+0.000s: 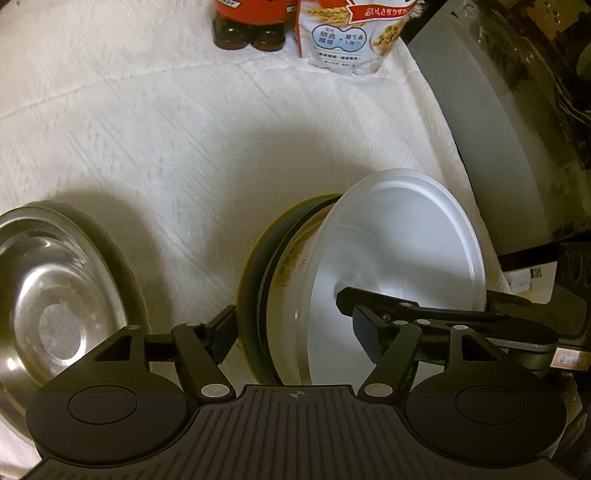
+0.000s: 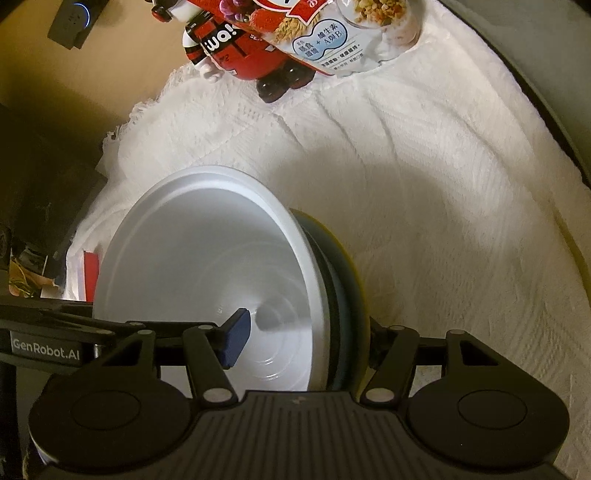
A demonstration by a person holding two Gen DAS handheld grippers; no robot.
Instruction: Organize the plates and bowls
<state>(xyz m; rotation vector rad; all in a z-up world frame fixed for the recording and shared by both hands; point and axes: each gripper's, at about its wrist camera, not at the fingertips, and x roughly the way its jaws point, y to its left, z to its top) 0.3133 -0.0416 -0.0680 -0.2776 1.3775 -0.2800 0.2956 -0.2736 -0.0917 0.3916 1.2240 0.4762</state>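
The sorting looks partly done: a stack of nested dishes is already gathered and is gripped by both tools at once, while a steel bowl [image 1: 48,295] sits alone on the white cloth [image 1: 166,129] at about nine o'clock in the left wrist view, well apart from the stack, so at least that piece seems left to place. The stack is a white bowl [image 2: 207,258] seated in a bowl with a grain pattern [image 1: 291,258], and behind those a dark plate with a yellowish rim [image 1: 255,251]; it fills the centre of both views, tipped so that the white bowl's inside faces the cameras, and whether its lower edge touches the cloth cannot be told. The left gripper [image 1: 295,332] straddles the rims, one finger outside the dark plate and the other inside the white bowl, apparently clamped on the stack. The right gripper [image 2: 306,339] does the same from the opposite side, its blue pad [image 2: 234,339] inside the white bowl and the other finger behind the plate. The white bowl is plain, smooth and glossy with faint rings near its base. At twelve o'clock stand a red-labelled bottle [image 1: 251,22] and a cereal bag [image 1: 347,33].
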